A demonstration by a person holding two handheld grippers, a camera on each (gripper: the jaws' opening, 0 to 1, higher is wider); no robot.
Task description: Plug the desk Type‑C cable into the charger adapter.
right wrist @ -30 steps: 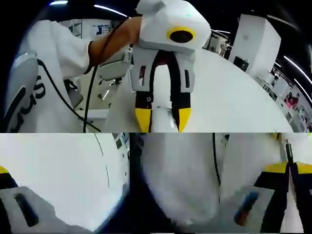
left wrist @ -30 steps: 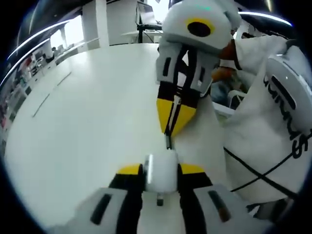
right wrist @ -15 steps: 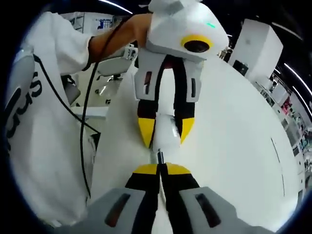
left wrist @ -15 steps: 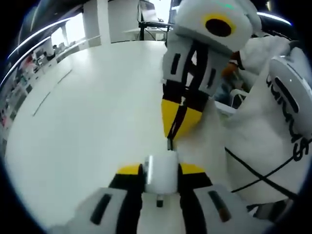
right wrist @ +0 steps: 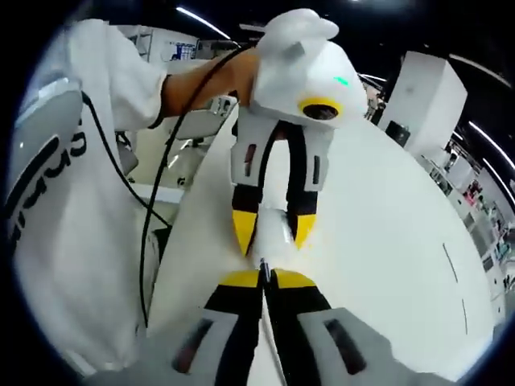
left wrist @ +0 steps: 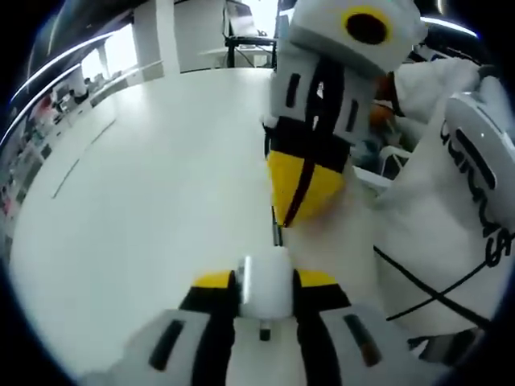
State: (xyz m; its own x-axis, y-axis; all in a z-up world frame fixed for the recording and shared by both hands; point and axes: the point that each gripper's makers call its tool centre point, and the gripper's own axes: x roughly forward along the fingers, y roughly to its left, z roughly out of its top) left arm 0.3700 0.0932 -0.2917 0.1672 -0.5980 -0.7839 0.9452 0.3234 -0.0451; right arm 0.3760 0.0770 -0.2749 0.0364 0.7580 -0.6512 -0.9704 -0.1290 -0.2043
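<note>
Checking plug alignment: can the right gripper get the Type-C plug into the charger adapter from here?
Probably yes: the right gripper holds the plug just off the charger adapter, clamped in the left gripper, nothing between.

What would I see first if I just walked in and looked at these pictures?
First, the two grippers meeting nose to nose above the big white table. In the left gripper view, the left gripper clamps a white charger adapter at the bottom, while the right gripper comes in from above, yellow-tipped. In the right gripper view, a thin Type-C cable plug, pinched in shut jaws, points at the adapter.
</note>
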